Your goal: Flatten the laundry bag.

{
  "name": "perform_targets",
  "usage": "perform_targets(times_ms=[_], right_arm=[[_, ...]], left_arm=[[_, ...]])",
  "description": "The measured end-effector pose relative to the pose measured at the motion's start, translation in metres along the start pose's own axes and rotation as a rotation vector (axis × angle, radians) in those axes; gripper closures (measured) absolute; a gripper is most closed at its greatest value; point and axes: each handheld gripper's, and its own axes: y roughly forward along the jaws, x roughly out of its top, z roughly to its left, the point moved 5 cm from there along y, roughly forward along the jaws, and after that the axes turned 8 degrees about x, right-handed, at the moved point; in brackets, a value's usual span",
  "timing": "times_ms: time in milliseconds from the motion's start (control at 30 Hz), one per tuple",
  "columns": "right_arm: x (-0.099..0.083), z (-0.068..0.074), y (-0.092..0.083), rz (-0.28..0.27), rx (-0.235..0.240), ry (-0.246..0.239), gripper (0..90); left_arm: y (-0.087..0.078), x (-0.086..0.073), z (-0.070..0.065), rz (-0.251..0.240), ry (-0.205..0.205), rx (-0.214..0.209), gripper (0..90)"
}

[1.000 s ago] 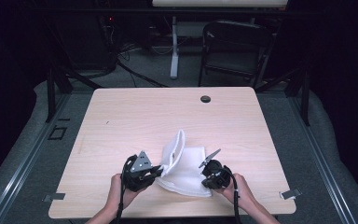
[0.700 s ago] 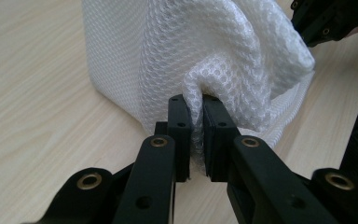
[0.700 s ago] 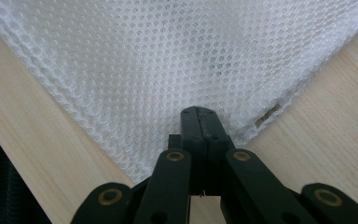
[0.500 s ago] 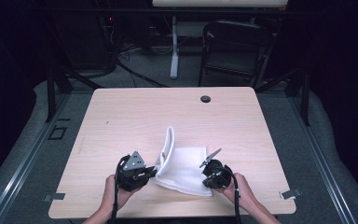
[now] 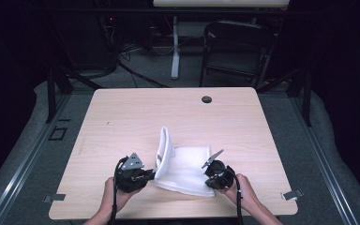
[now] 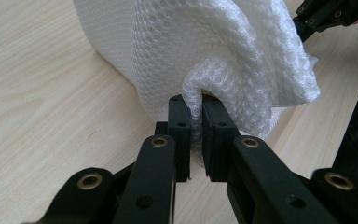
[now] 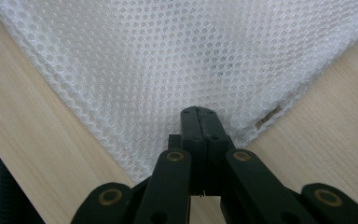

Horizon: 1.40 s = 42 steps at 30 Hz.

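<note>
Mesh cloth [image 5: 187,171] pinched in left gripper [image 6: 195,122], right gripper [image 7: 200,122] clamping its corner, pinched edges hidden between jaws.

I see a white mesh cloth [image 6: 223,51], soft with a honeycomb weave, on my pale wood-grain table [image 5: 136,117], which looks smooth and matt. My left gripper [image 6: 193,109] and right gripper [image 7: 199,116] have matt black plastic jaws with brass-coloured rivets.

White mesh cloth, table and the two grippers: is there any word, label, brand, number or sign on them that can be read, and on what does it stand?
None: no readable text stands on anything.
White mesh cloth: plain honeycomb weave; a small brown speck at its edge in the right gripper view, no letters.
Table: bare wood grain, one dark round cap, unmarked.
Left gripper and right gripper: black jaws with brass rivets, no marking.
</note>
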Motion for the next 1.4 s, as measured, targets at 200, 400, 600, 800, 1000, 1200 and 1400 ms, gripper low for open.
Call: perform_targets(times_ms=[200,400,600,800,1000,1200,1400], right_arm=[[0.0,-0.001,-0.001,0.006,0.0,-0.004,90.0],[0.0,-0.001,-0.001,0.005,0.0,-0.003,90.0],[0.0,-0.003,-0.001,0.003,-0.013,-0.001,90.0],[-0.001,-0.006,-0.002,0.009,-0.023,-0.004,90.0],[-0.003,-0.01,-0.004,-0.002,-0.021,0.011,90.0],[-0.003,-0.01,-0.004,0.006,-0.029,-0.001,90.0],[-0.003,-0.014,-0.005,0.01,-0.042,0.009,90.0]], left_arm=[[0.0,-0.003,0.003,0.005,-0.017,-0.004,83.5],[0.0,-0.008,0.006,0.018,-0.034,-0.005,83.5],[0.0,-0.012,0.008,0.035,-0.062,-0.013,83.2],[-0.004,-0.017,0.014,0.068,-0.077,-0.033,78.8],[-0.011,-0.027,0.027,0.127,-0.117,-0.045,66.3],[-0.027,-0.036,0.036,0.156,-0.135,-0.011,42.8],[-0.047,-0.046,0.054,0.133,-0.209,0.064,25.5]])
